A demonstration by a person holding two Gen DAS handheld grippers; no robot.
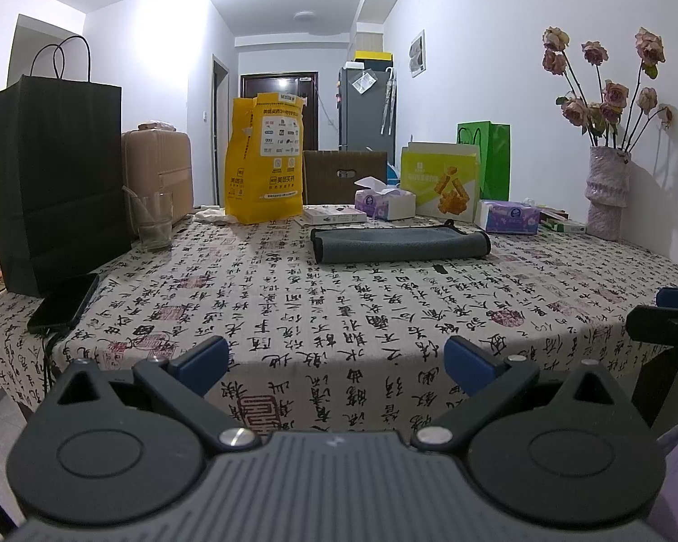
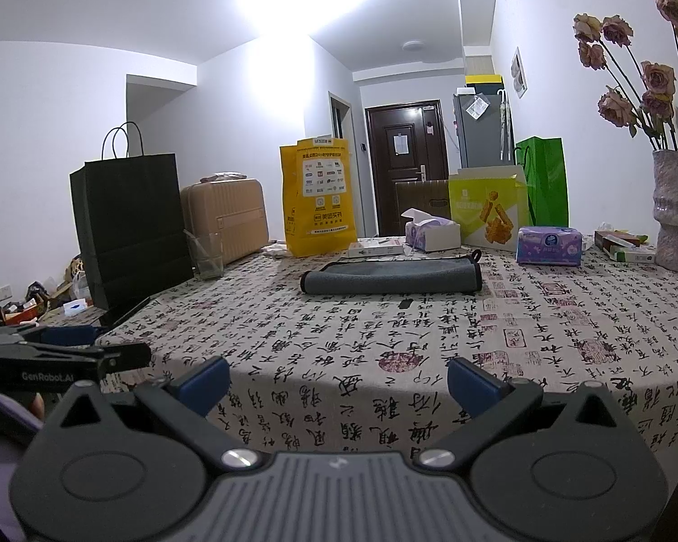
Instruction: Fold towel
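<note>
A grey towel (image 1: pixel 400 244) with a dark hem lies folded into a long flat strip on the far part of the table; it also shows in the right wrist view (image 2: pixel 391 276). My left gripper (image 1: pixel 336 363) is open and empty, held at the table's near edge, far short of the towel. My right gripper (image 2: pixel 339 381) is open and empty too, at the near edge. Each gripper shows at the side of the other's view: the right one (image 1: pixel 664 320) and the left one (image 2: pixel 63 352).
The table (image 1: pixel 339 316) has a calligraphy-print cloth. On it stand a black paper bag (image 1: pixel 54 180), a glass (image 1: pixel 154 221), a phone (image 1: pixel 63 309), a yellow bag (image 1: pixel 264 158), tissue packs (image 1: pixel 384 203), a snack box (image 1: pixel 440 180), a green bag (image 1: pixel 490 160) and a vase of flowers (image 1: pixel 608 189).
</note>
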